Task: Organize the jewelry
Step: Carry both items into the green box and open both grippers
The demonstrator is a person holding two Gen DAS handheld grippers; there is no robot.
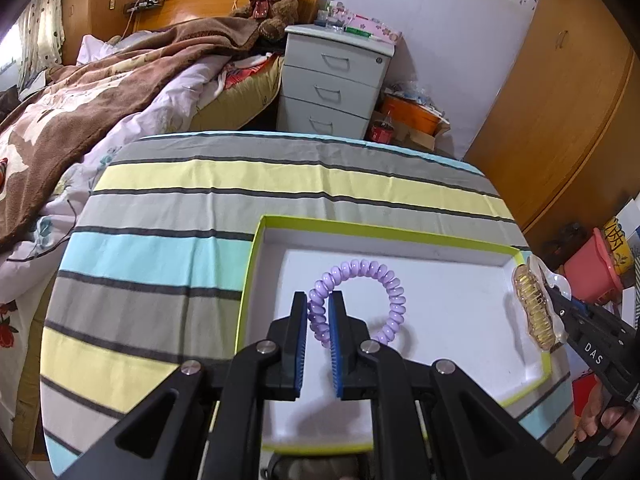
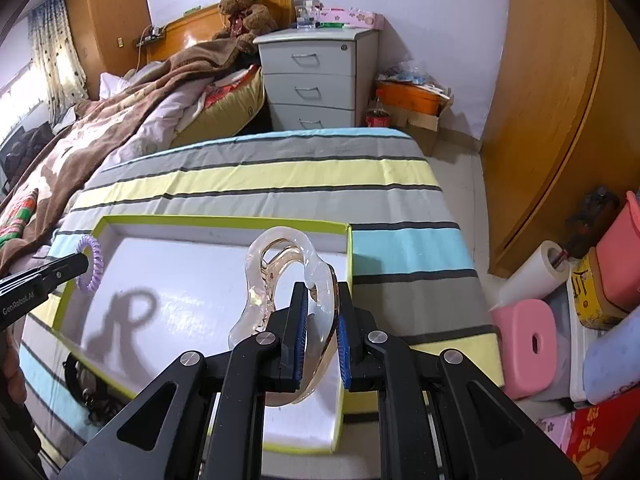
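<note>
Between my left tongs (image 1: 318,312) sits a purple coil hair tie (image 1: 360,300), pinched at one side of its loop, the rest hanging free over the white floor of the tray (image 1: 400,236). My right tongs (image 2: 322,304) are closed on a clear amber hair claw (image 2: 280,276), gripping one curved edge so that it stands up above the tray's right half. Both pieces are in the air over the tray, touching nothing else that I can see. Its lime rim lies on the striped cloth of the worktop (image 1: 160,240). Beyond that stand a bed (image 1: 80,112), a grey drawer unit (image 1: 332,80) and a teddy bear (image 1: 272,0).
</note>
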